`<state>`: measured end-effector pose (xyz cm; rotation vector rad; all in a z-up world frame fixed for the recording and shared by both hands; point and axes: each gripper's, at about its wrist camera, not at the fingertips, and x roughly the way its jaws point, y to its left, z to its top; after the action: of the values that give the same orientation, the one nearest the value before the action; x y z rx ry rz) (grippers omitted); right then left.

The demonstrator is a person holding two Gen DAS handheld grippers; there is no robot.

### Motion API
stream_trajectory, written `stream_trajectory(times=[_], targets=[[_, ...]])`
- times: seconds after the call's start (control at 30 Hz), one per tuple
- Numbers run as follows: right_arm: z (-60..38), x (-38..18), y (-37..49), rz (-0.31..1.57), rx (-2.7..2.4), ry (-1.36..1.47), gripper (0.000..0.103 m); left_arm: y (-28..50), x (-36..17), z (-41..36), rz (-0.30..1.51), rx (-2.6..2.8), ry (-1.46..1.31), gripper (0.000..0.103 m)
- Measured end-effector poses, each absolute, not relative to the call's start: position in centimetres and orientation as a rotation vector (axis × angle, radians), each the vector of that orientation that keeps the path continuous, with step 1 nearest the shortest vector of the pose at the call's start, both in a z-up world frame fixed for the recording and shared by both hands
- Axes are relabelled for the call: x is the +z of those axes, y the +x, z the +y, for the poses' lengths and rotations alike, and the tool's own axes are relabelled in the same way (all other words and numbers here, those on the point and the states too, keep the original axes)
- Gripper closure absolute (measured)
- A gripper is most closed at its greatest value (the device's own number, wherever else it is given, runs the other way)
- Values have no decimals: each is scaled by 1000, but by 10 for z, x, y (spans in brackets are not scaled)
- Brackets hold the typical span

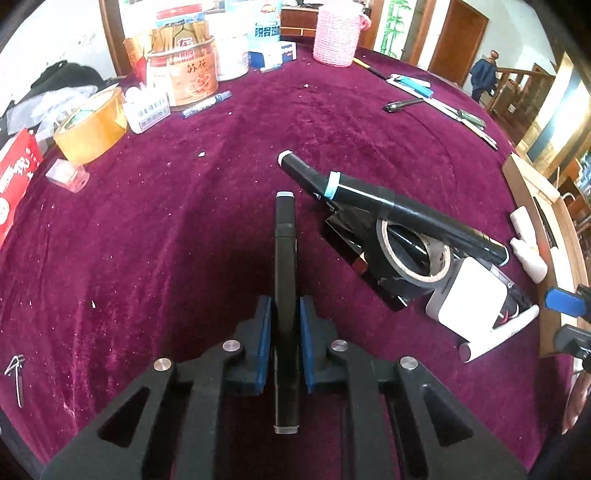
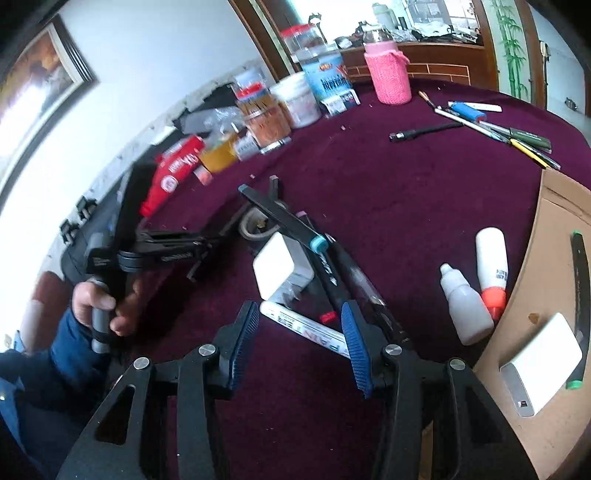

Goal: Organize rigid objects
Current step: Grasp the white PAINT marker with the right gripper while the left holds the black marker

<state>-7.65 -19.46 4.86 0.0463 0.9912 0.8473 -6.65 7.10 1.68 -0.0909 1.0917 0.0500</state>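
Observation:
My left gripper is shut on a black marker that points forward above the maroon cloth. To its right lies a pile: a second black marker with a blue band, a roll of black tape, a white charger block and a white marker. My right gripper is open and empty, hovering over the white marker. The pile shows ahead of it with the banded marker and charger. The left gripper appears at left, blurred.
A cardboard tray at right holds a white power bank and a green-tipped pen. Two white bottles lie beside it. Jars, a tape roll and a pink knitted cup stand at the back. Pens lie far right.

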Motion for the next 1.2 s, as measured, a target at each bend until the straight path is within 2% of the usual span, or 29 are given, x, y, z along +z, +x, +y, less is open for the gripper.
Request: stream_trajectory(times=[0.23, 0.33, 0.5, 0.63, 0.83, 1.0, 1.2], targets=[[-183, 26, -80, 1045, 817, -66, 60, -70, 16, 71, 1072, 44, -74, 91], [-171, 25, -83, 1025, 800, -145, 52, -72, 16, 69, 1063, 48, -64, 91], [-156, 31, -121, 1007, 979, -285, 52, -76, 16, 66, 1051, 55, -50, 90], [-159, 42, -120, 934, 897, -293, 52, -78, 17, 67, 1046, 48, -57, 90], [-169, 20, -84, 1069, 739, -174, 52, -82, 17, 64, 1022, 48, -31, 90], [-175, 15, -91, 1134, 793, -110, 50, -84, 17, 63, 1007, 40, -24, 90], [-155, 16, -138, 1118, 831, -297, 49, -85, 17, 63, 992, 30, -21, 90]])
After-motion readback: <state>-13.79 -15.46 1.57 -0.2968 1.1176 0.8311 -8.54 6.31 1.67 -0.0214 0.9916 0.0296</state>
